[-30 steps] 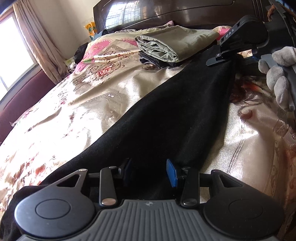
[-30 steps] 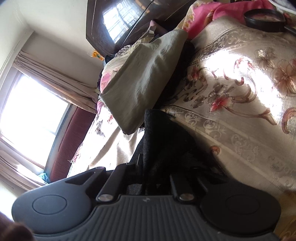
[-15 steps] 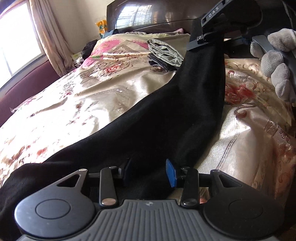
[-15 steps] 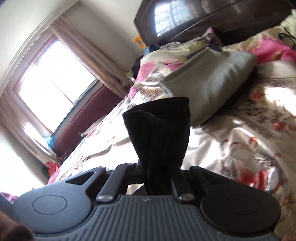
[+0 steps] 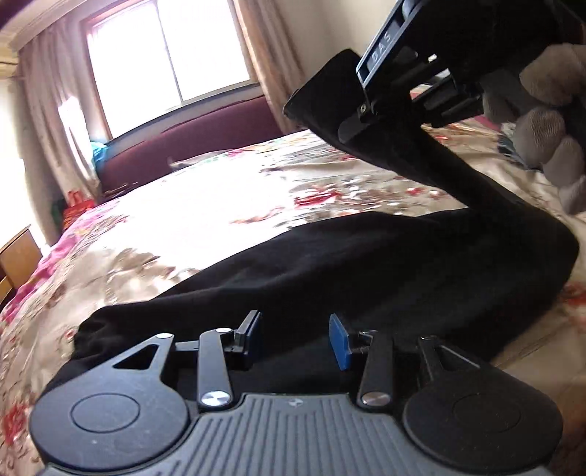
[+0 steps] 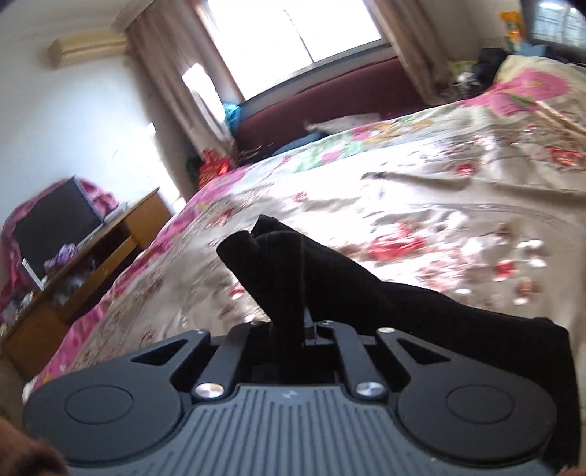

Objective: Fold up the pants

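Black pants (image 5: 366, 263) lie across a floral satin bedspread (image 5: 205, 205). My left gripper (image 5: 296, 338) is open, its blue pads low over the pants fabric, holding nothing. My right gripper (image 6: 293, 329) is shut on the leg end of the pants (image 6: 278, 256), which sticks up between its fingers. In the left wrist view the right gripper (image 5: 399, 91) holds that leg end lifted above the bed, folded back over the rest of the pants, with a gloved hand (image 5: 549, 124) behind it.
A dark red bed frame (image 6: 329, 99) runs under a bright window (image 6: 293, 33) with curtains. A wooden desk (image 6: 84, 256) with a dark monitor (image 6: 55, 223) stands beyond the bed's left edge.
My right gripper has lifted the pants leg end and swung it round toward the window side. Both views have turned away from the headboard and the folded green cloth. My left gripper stays open.
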Tool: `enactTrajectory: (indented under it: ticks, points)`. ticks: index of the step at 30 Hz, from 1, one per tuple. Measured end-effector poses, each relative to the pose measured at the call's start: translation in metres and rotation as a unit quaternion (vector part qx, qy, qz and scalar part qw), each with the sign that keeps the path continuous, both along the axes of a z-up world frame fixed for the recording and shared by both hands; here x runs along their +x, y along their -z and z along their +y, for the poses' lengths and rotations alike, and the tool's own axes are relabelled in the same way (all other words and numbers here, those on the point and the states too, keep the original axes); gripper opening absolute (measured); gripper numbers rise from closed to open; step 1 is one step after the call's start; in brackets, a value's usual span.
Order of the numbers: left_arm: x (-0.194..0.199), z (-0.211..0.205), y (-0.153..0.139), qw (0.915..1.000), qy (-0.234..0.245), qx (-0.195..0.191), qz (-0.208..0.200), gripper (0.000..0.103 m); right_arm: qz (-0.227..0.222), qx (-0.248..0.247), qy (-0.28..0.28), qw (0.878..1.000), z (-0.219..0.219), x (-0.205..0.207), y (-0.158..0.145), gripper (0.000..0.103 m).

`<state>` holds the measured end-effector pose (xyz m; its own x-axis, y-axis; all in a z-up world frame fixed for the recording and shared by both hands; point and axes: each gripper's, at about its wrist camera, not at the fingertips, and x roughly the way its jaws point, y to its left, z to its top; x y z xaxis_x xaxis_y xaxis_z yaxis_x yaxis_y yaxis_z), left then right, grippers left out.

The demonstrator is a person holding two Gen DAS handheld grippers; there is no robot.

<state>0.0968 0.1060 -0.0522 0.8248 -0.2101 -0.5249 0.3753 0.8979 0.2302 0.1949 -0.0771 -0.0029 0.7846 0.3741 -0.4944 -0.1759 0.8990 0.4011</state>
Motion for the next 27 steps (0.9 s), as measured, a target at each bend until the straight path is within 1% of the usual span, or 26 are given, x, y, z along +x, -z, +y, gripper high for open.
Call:
enactTrajectory:
  ticks: [3, 5, 7, 9, 10, 12, 14, 16, 19, 20, 22, 23, 24, 25, 27]
  points:
    - [0.001, 0.046, 0.008, 0.9986, -0.051, -0.008, 0.012, 0.055, 0.002, -0.043, -0.067, 0.997, 0.078, 0.017, 0.009, 0.007]
    - [-0.001, 0.067, 0.014, 0.9972, -0.072, -0.012, 0.017, 0.055, -0.002, -0.077, -0.108, 0.991, 0.122, 0.021, 0.017, 0.007]
    - [-0.004, 0.083, 0.017, 0.9962, -0.082, -0.021, 0.018, 0.055, -0.021, -0.129, -0.146, 0.981, 0.162, 0.016, 0.024, 0.007]
    - [-0.007, 0.093, 0.019, 0.9957, -0.085, -0.032, 0.018, 0.055, -0.045, -0.183, -0.183, 0.965, 0.195, 0.008, 0.036, 0.007]
    - [-0.010, 0.096, 0.019, 0.9956, -0.085, -0.034, 0.016, 0.055, -0.051, -0.201, -0.198, 0.958, 0.209, 0.004, 0.042, 0.007]
    - [-0.013, 0.100, 0.020, 0.9957, -0.085, -0.034, 0.011, 0.055, -0.062, -0.226, -0.214, 0.948, 0.227, 0.000, 0.049, 0.007]
    - [-0.016, 0.107, 0.022, 0.9953, -0.088, -0.037, 0.012, 0.055, -0.073, -0.223, -0.215, 0.948, 0.235, -0.006, 0.047, 0.007]
    - [-0.017, 0.112, 0.025, 0.9946, -0.091, -0.047, 0.017, 0.055, -0.101, -0.225, -0.207, 0.947, 0.234, -0.014, 0.037, 0.007]
    - [-0.014, 0.115, 0.030, 0.9944, -0.086, -0.058, 0.021, 0.055, -0.123, -0.221, -0.193, 0.948, 0.237, -0.008, 0.021, 0.007]
    - [-0.013, 0.116, 0.031, 0.9944, -0.084, -0.061, 0.021, 0.055, -0.134, -0.222, -0.195, 0.946, 0.241, -0.007, 0.015, 0.007]
    - [-0.008, 0.119, 0.033, 0.9941, -0.082, -0.068, 0.022, 0.055, -0.153, -0.230, -0.209, 0.938, 0.252, -0.008, 0.011, 0.007]
    - [-0.005, 0.122, 0.034, 0.9937, -0.082, -0.072, 0.023, 0.055, -0.157, -0.237, -0.228, 0.931, 0.263, -0.010, 0.013, 0.007]
    - [-0.004, 0.123, 0.034, 0.9933, -0.083, -0.076, 0.025, 0.055, -0.153, -0.249, -0.247, 0.924, 0.272, -0.011, 0.017, 0.007]
    - [-0.004, 0.124, 0.035, 0.9930, -0.084, -0.079, 0.026, 0.055, -0.137, -0.279, -0.273, 0.910, 0.287, -0.011, 0.031, 0.007]
    - [-0.006, 0.129, 0.036, 0.9923, -0.086, -0.084, 0.029, 0.055, -0.106, -0.296, -0.300, 0.901, 0.301, -0.010, 0.055, 0.009]
